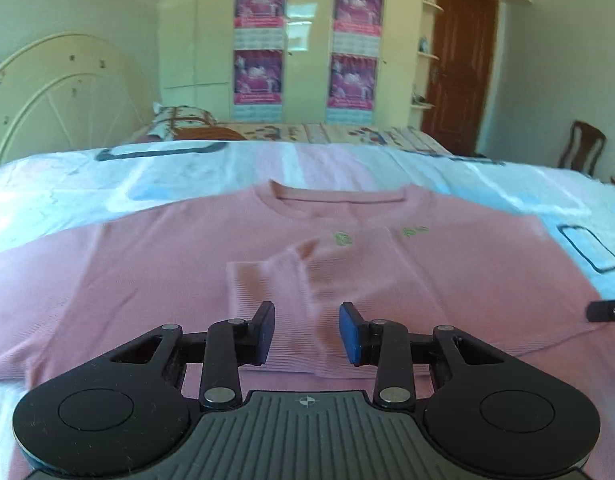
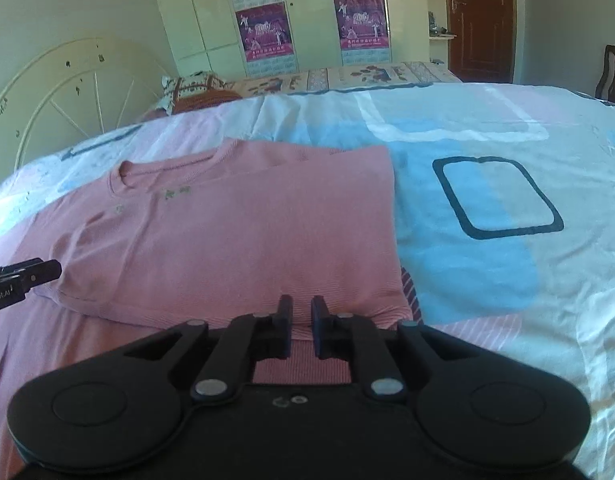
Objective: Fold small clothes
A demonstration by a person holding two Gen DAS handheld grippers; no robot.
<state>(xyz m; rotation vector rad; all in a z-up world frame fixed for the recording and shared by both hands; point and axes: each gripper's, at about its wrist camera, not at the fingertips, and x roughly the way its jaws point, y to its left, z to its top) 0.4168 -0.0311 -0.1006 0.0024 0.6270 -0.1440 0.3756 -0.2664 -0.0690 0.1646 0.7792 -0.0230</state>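
A: Nearest first. Left gripper (image 1: 306, 332), fingers (image 1: 264, 330) spread wide, nothing between them. Under the gap, lower centre of the left wrist frame: a folded-in sleeve (image 1: 275, 300), its ribbed cuff end toward the camera.

B: Touching it?

A: Can't tell. Fingers look just above the cloth, straddling the cuff. The sleeve's long axis runs away from the fingers, up-frame, leaning right toward the chest.

B: Right side?

A: Right gripper (image 2: 302, 330), fingers drawn nearly together, a thin gap left. Pink hem shows in and under that gap at the lower centre of the right wrist frame. Pinching cloth or only over it, I cannot tell.

B: The garment?

A: Pink sweater (image 1: 387, 280), flat on the bed (image 2: 487, 128), hem near, collar (image 1: 339, 194) far. Its right side edge in the right wrist frame is a straight fold line, running up-frame from beside the fingers.

B: Nearer hand?

A: My judgement: both sit at the hem, left nearer the middle, right nearer the folded side edge. The next fold likely runs hem toward collar.

B: Containers?

A: None seen. Far: pillow (image 2: 195, 88), wardrobe (image 2: 307, 12), door (image 2: 481, 16).
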